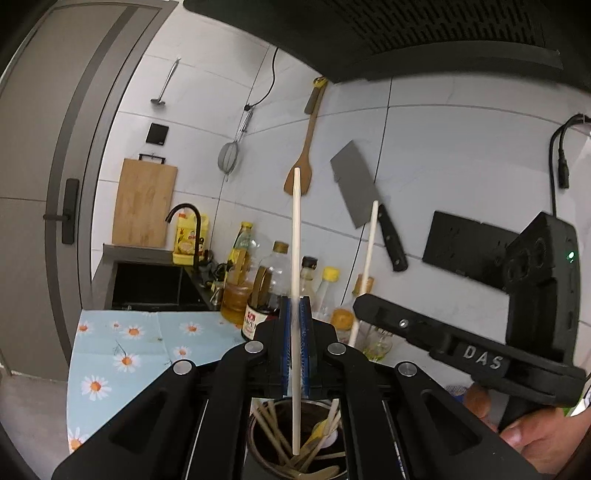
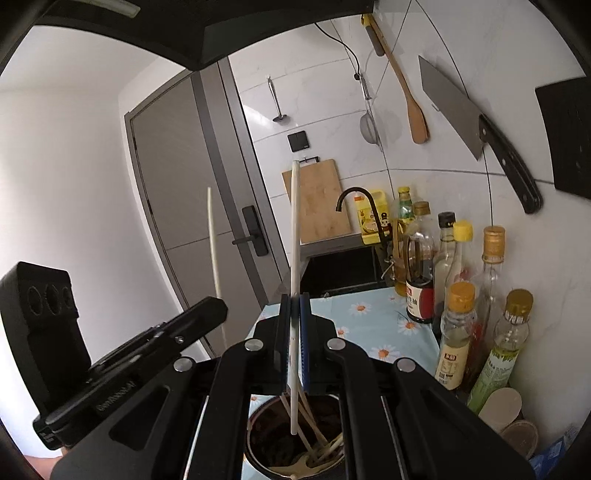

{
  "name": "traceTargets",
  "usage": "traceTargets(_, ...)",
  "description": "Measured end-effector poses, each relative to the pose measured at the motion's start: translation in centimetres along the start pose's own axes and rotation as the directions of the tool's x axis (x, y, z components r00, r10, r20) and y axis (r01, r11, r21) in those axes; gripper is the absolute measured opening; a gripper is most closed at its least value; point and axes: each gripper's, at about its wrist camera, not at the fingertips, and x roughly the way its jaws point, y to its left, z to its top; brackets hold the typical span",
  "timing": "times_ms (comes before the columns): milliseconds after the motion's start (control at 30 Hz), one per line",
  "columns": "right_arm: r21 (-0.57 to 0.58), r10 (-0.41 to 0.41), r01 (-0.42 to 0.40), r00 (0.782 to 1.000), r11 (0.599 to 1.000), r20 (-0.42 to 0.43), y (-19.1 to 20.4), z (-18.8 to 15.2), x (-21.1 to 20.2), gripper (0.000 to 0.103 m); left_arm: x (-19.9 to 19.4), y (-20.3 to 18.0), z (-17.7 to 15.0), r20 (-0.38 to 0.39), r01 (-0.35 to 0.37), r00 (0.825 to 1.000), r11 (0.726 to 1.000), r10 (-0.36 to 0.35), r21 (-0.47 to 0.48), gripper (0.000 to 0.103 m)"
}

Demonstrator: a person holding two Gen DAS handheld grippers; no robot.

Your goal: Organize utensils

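Note:
My left gripper [image 1: 295, 306] is shut on a white chopstick [image 1: 296, 229] that stands upright, its lower end just inside the mouth of a metal utensil holder [image 1: 253, 443]. Several wooden chopsticks and a spoon lie in that holder. In the right wrist view my right gripper [image 2: 294, 306] is shut on a second white chopstick [image 2: 294, 229], also upright, with its tip down in the same holder [image 2: 266, 443]. Each gripper shows in the other's view: the right gripper [image 1: 360, 302] with its chopstick [image 1: 370, 243], and the left gripper [image 2: 218, 306] with its chopstick [image 2: 212, 240].
A daisy-print cloth [image 1: 122, 354] covers the counter. Oil and sauce bottles [image 2: 421, 280] crowd the wall side, with paper cups [image 2: 506, 406] near them. Beyond are a black sink [image 1: 147, 284] and faucet [image 1: 188, 214]. A cleaver [image 1: 356, 188] and a wooden spatula [image 1: 301, 166] hang on the tiles under the range hood [image 1: 406, 33].

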Motion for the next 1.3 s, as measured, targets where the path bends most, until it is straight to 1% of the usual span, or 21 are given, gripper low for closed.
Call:
traceTargets(133, 0.005, -0.014, 0.014, 1.000, 1.000, -0.011, -0.3, -1.2, 0.7, 0.006, 0.6, 0.4, -1.6, -0.019, 0.005, 1.000, 1.000, -0.005, -0.012, 0.004)
traceTargets(167, 0.009, -0.016, 0.016, 1.000, 1.000, -0.017, -0.4, -1.5, 0.9, 0.006, 0.6, 0.4, -2.1, -0.023, 0.015, 1.000, 1.000, -0.016, -0.018, 0.004)
traceTargets(267, 0.018, -0.022, 0.022, 0.999, 1.000, -0.032, -0.6, -2.2, 1.2, 0.006, 0.6, 0.3, -3.0, -0.035, 0.022, 0.999, 1.000, -0.022, -0.003, 0.004)
traceTargets(400, 0.019, -0.023, 0.024, 0.999, 1.000, -0.046, -0.6, -3.0, 1.2, 0.006, 0.4, 0.5, -3.7, -0.049, 0.027, 0.998, 1.000, -0.028, -0.014, 0.004)
traceTargets(567, 0.008, -0.032, 0.033, 0.998, 0.999, -0.062, -0.3, -3.9, 1.3, 0.006, 0.0, 0.9, -4.1, -0.064, 0.009, 0.998, 1.000, -0.011, -0.024, 0.004)
traceTargets(633, 0.010, -0.021, 0.022, 0.997, 1.000, -0.071, -0.2, -4.1, 1.2, 0.006, -0.2, 0.9, -4.2, -0.075, 0.006, 0.997, 1.000, -0.008, -0.024, 0.004)
traceTargets(700, 0.011, -0.024, 0.025, 0.997, 1.000, -0.068, -0.1, -4.1, 0.8, 0.010, -0.3, 0.7, -4.3, -0.084, 0.008, 0.996, 1.000, -0.010, -0.025, 0.005)
traceTargets(733, 0.014, -0.024, 0.025, 0.997, 1.000, -0.067, -0.1, -4.1, 0.6, 0.016, -0.5, 0.6, -4.3, -0.086, 0.007, 0.996, 1.000, -0.009, -0.024, 0.005)
traceTargets(1000, 0.023, -0.030, 0.031, 0.998, 0.999, -0.048, 0.1, -3.5, -2.5, 0.018, -2.4, -0.4, -3.9, -0.087, -0.010, 0.996, 0.999, 0.007, -0.033, 0.005)
traceTargets(1067, 0.028, -0.029, 0.031, 0.999, 0.999, -0.046, 0.1, -3.3, -3.5, 0.027, -2.9, -0.8, -3.7, -0.091, -0.017, 0.996, 0.999, 0.013, -0.034, 0.005)
traceTargets(1100, 0.027, -0.030, 0.031, 0.999, 0.999, -0.046, 0.1, -3.2, -3.9, 0.028, -3.4, -1.1, -3.6, -0.092, -0.019, 0.996, 0.999, 0.016, -0.034, 0.007)
traceTargets(1133, 0.019, -0.032, 0.033, 0.999, 0.999, -0.044, 0.2, -3.1, -4.6, 0.029, -3.8, -1.5, -3.5, -0.094, -0.024, 0.995, 0.999, 0.021, -0.029, 0.017)
traceTargets(1167, 0.013, -0.033, 0.034, 0.999, 0.999, -0.041, 0.3, -3.0, -5.2, 0.031, -4.2, -1.8, -3.4, -0.096, -0.025, 0.995, 0.999, 0.022, -0.026, 0.020)
traceTargets(1233, 0.006, -0.035, 0.035, 0.999, 0.999, -0.038, 0.2, -2.9, -6.6, 0.037, -5.3, -2.7, -3.3, -0.102, -0.037, 0.994, 0.999, 0.036, -0.013, 0.022)
traceTargets(1300, 0.004, -0.033, 0.033, 0.999, 0.999, -0.042, 0.1, -2.9, -7.9, 0.038, -6.3, -3.5, -3.3, -0.109, -0.049, 0.993, 0.999, 0.049, -0.001, 0.022)
